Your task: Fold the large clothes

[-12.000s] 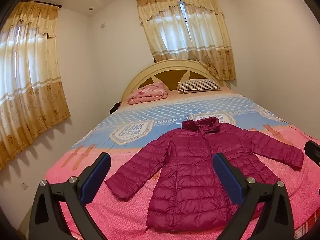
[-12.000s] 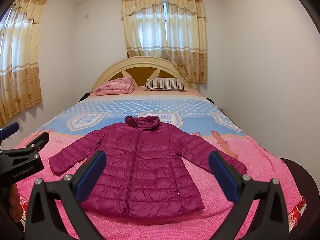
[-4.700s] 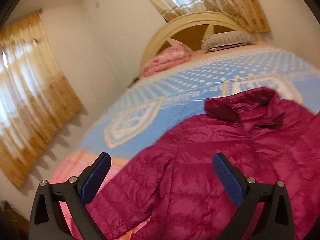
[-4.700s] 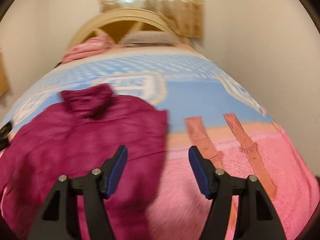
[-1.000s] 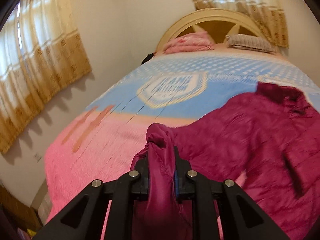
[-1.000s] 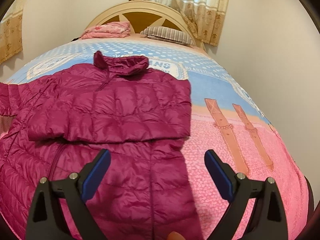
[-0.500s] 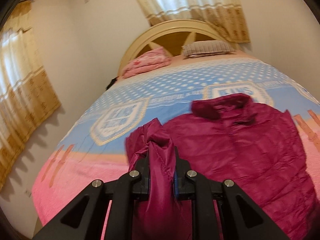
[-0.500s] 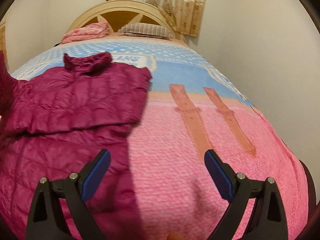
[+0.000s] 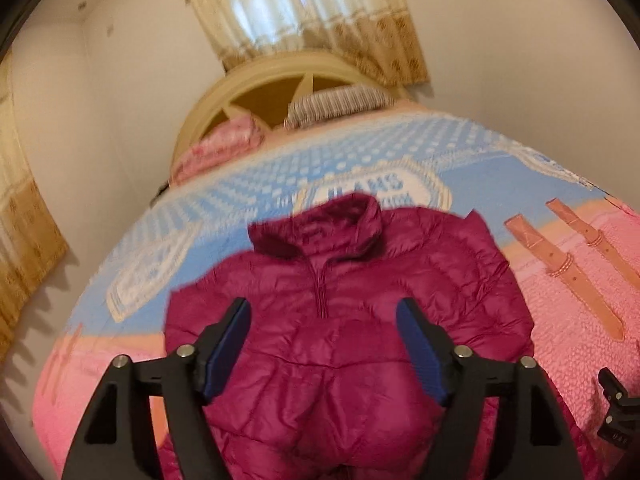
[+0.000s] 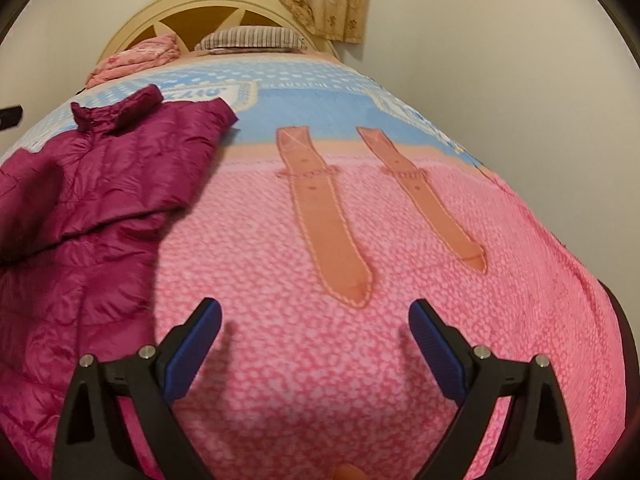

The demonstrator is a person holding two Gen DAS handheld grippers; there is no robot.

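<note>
Basically, a big bed (image 10: 360, 360) with a pink-and-blue patterned bedspread fills both views, cream arched headboard (image 10: 208, 8) at top centre, beige patterned curtains (image 9: 304, 12) above it. The magenta quilted puffer jacket (image 9: 344, 320) lies flat on the bedspread, centre of the left wrist view, collar toward the headboard, zip running down the middle, both sleeves folded in over the chest. In the right wrist view the same jacket sits at left edge of frame, one sleeve laid across the body. Striped pillow (image 10: 248, 38) and a folded pink blanket (image 10: 136, 58) lie against the headboard, upper left of the right view. Left claw (image 9: 324, 320), black with blue pads, lower centre over the jacket front: jaws wide, have just been opening, nothing pinched between them, fabric only below. Right claw (image 10: 314, 320) lower centre over bare pink bedspread, to the right of the jacket: jaws wide, empty.
</note>
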